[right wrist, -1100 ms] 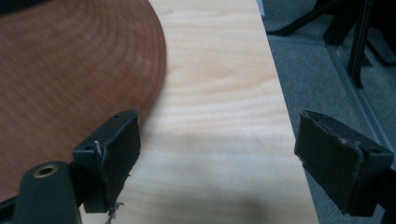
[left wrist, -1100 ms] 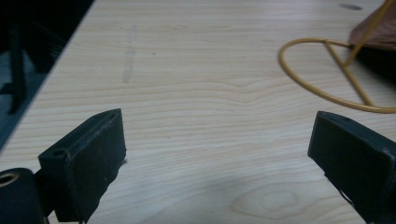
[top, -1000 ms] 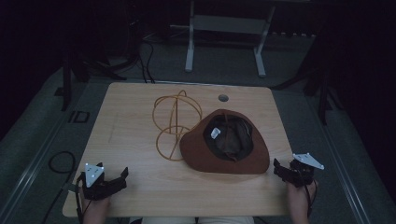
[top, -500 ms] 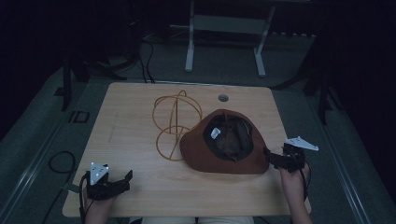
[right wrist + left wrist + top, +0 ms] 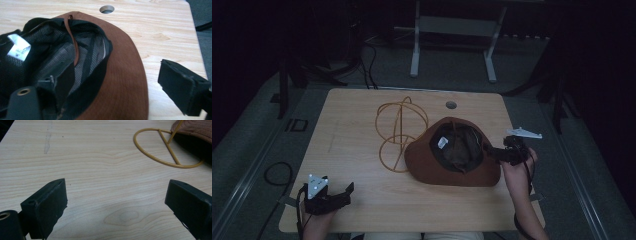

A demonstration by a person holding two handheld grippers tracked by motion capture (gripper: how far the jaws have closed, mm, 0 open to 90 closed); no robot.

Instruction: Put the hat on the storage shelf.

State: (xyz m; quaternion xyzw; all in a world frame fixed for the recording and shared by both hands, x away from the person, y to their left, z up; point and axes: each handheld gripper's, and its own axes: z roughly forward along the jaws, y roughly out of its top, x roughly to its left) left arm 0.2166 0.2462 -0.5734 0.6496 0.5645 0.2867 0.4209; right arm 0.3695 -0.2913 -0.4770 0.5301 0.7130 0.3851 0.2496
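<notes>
A brown hat [image 5: 432, 162] lies upside down on the right half of the wooden table [image 5: 352, 120], its dark mesh lining and white label facing up. My right gripper [image 5: 488, 152] is open at the hat's right side. In the right gripper view [image 5: 116, 75], one jaw sits inside the crown and the other stands outside over the table, with the hat's brim [image 5: 125, 82] between them. A yellow wire stand [image 5: 399, 132] lies to the left of the hat and touches it. My left gripper [image 5: 346, 194] is open near the table's front left corner, over bare wood [image 5: 118, 192].
A round cable hole [image 5: 451, 105] sits near the table's far edge, behind the hat. The wire stand's ring [image 5: 162, 157] lies ahead of the left gripper, to its right. The table's right edge [image 5: 197, 45] is close to the right gripper. A metal frame [image 5: 452, 30] stands on the floor beyond.
My right gripper has moved forward and left from the table's right front to the hat, and now straddles its brim. The left gripper has barely shifted.
</notes>
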